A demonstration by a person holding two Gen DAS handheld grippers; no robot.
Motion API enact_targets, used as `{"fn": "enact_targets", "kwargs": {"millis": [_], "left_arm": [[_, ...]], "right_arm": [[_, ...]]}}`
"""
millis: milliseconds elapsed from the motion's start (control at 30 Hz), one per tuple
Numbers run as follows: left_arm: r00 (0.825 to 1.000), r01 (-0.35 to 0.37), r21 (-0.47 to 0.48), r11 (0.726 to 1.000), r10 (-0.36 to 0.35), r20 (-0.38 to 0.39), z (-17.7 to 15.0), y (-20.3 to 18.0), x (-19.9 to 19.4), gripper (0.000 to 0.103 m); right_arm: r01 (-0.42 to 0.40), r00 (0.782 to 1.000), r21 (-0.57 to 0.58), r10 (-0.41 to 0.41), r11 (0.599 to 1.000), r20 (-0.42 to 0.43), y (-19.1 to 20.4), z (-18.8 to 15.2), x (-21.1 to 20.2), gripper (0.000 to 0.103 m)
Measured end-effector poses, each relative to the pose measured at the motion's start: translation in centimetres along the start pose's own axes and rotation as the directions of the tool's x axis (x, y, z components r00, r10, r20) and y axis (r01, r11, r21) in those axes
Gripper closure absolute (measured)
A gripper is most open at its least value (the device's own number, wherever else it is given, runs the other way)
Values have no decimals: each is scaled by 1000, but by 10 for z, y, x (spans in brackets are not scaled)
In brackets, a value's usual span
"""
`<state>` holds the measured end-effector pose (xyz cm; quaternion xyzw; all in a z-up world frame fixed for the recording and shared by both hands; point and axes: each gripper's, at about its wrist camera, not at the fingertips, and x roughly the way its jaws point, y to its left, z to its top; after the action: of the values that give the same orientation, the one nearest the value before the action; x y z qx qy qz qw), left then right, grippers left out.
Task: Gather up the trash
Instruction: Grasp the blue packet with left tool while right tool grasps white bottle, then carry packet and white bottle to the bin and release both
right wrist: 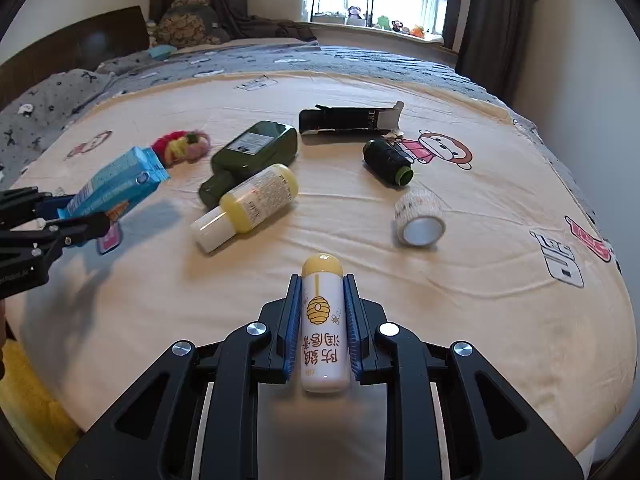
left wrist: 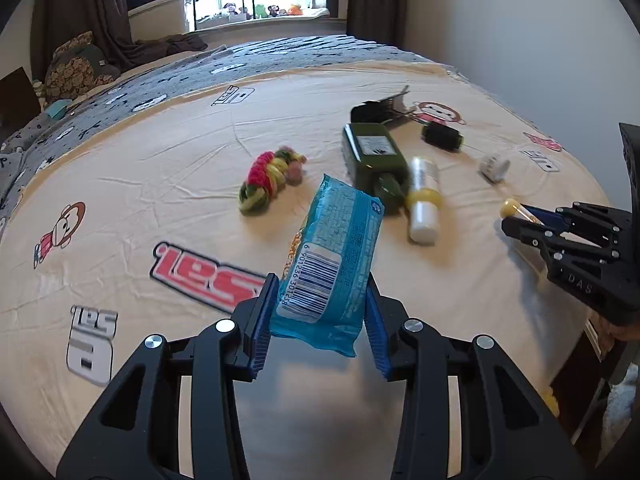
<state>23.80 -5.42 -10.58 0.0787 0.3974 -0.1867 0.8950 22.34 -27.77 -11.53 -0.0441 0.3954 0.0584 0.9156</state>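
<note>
My left gripper [left wrist: 320, 292] is shut on a blue tissue packet [left wrist: 332, 256] and holds it above the bed; it also shows in the right wrist view [right wrist: 116, 184]. My right gripper [right wrist: 322, 292] is shut on a white lip-balm tube with a yellow cap [right wrist: 323, 320], held above the bed; the tube's tip shows in the left wrist view [left wrist: 516, 208]. On the cream sheet [right wrist: 460, 300] lie a dark green bottle [right wrist: 256, 152], a yellow-and-white bottle [right wrist: 248, 204], an open black carton [right wrist: 348, 120], a dark thread spool [right wrist: 388, 162] and a tape roll [right wrist: 420, 218].
A colourful knitted toy [left wrist: 268, 180] lies left of the green bottle. Grey patterned bedding [left wrist: 180, 68] and pillows lie at the bed's far side. A wall [left wrist: 520, 32] runs along the right. The bed's near edge drops off at lower right [left wrist: 592, 340].
</note>
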Motion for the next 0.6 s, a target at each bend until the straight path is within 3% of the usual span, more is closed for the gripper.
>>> {"fn": "enact_targets", "kwargs": {"millis": [367, 600], "left_arm": [[995, 64, -1, 998, -64, 81, -59, -34, -78, 65], [992, 112, -6, 994, -111, 64, -112, -50, -108, 65]], "right_arm": [[-103, 989, -35, 106, 994, 104, 22, -46, -90, 81], [-167, 981, -42, 170, 985, 97, 39, -88, -120, 81]]}}
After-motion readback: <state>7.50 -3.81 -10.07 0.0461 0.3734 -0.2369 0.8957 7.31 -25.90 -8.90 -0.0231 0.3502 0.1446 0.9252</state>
